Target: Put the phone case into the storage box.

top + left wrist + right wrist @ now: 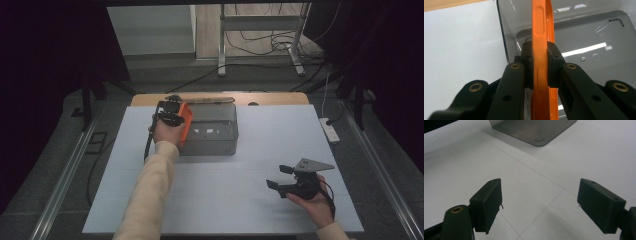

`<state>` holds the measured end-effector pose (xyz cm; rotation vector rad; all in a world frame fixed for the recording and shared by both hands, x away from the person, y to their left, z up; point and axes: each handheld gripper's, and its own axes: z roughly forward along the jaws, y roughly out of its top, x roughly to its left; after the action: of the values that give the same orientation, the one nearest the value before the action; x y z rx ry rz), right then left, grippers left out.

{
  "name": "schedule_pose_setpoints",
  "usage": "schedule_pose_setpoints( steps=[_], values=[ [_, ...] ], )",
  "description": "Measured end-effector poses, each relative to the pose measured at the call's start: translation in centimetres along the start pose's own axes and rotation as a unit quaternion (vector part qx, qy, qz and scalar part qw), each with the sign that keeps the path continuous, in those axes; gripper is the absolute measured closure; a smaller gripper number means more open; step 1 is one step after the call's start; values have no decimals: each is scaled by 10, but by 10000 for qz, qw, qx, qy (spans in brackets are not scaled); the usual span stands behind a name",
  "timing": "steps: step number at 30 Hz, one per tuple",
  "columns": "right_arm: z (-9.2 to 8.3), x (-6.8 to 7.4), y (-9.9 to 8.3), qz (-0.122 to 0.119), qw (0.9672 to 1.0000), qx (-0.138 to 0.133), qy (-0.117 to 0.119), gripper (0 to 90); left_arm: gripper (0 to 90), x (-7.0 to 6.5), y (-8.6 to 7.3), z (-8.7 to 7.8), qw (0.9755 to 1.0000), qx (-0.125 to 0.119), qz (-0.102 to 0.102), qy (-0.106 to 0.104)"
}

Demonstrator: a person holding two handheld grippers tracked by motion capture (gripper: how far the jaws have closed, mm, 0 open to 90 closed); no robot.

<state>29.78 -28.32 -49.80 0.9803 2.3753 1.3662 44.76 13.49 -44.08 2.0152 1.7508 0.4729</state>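
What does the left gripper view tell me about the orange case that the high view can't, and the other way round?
Left gripper view: the slim orange plastic phone case stands edge-on, its side button cut-outs visible, with the left gripper shut on it, pads pressing both faces.

High view: the right gripper rests open over the white table, apart from the box, and the person's cream sleeve shows.

Both: the case held above the clear grey plastic box, at its left end.

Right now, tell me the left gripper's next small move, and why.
Probably lower it a little and open. The left gripper is clamped on the orange phone case, held on edge over the clear bin, just inside its left wall, so the case would likely drop inside.
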Motion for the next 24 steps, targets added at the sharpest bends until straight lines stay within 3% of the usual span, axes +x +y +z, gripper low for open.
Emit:
schedule_pose_setpoints(
  steps=[24],
  values=[
    [0, 0, 0, -5, 10000, 4, 24, 202, 792, -12, -5, 13, 9992, 154, -10, 366]
  ],
)
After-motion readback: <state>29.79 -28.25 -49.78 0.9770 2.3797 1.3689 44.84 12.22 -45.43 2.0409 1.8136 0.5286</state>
